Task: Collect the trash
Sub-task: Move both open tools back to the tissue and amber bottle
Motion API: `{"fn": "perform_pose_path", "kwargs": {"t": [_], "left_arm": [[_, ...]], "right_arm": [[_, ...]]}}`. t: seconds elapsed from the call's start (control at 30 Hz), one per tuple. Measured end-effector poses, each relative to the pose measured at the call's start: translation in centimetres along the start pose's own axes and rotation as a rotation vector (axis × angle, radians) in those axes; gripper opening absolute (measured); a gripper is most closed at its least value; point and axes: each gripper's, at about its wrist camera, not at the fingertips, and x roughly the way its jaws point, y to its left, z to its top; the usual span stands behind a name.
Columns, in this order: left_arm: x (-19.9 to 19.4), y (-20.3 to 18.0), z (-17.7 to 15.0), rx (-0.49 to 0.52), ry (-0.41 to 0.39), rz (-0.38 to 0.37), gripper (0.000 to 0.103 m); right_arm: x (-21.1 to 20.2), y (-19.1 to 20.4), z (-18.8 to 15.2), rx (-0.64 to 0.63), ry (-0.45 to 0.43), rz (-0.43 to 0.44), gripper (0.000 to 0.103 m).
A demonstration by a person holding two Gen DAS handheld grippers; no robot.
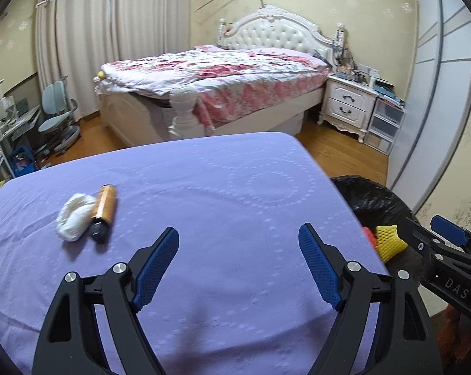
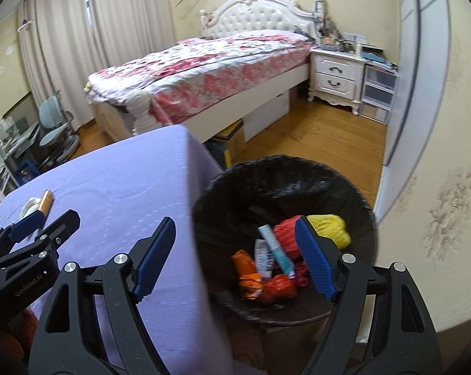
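Your left hand-held gripper (image 1: 237, 245) hangs over the purple-covered desk (image 1: 204, 187), jaws apart and empty. Your right hand-held gripper (image 2: 235, 237) is spread wide above the black-lined bin (image 2: 266, 181), holding nothing. A bottle (image 1: 102, 207) and white wad (image 1: 72, 217) lie touching on the desk.
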Motion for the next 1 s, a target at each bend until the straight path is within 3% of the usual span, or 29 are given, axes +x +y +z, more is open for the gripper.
{"fn": "perform_pose_path", "kwargs": {"t": [0.3,0.63,1.0], "left_arm": [[-0.8,8.0,-1.8,-0.088,0.045,0.151,0.079],[-1.4,15.2,-3.4,-0.171,0.086,0.262,0.079],[-1.6,20.2,-4.0,-0.245,0.103,0.274,0.079]], "right_arm": [[2.4,8.8,-1.4,-0.16,0.104,0.124,0.077],[4.1,17.6,-2.1,-0.277,0.158,0.193,0.077],[5.9,25.2,-2.3,-0.36,0.184,0.22,0.074]]}}
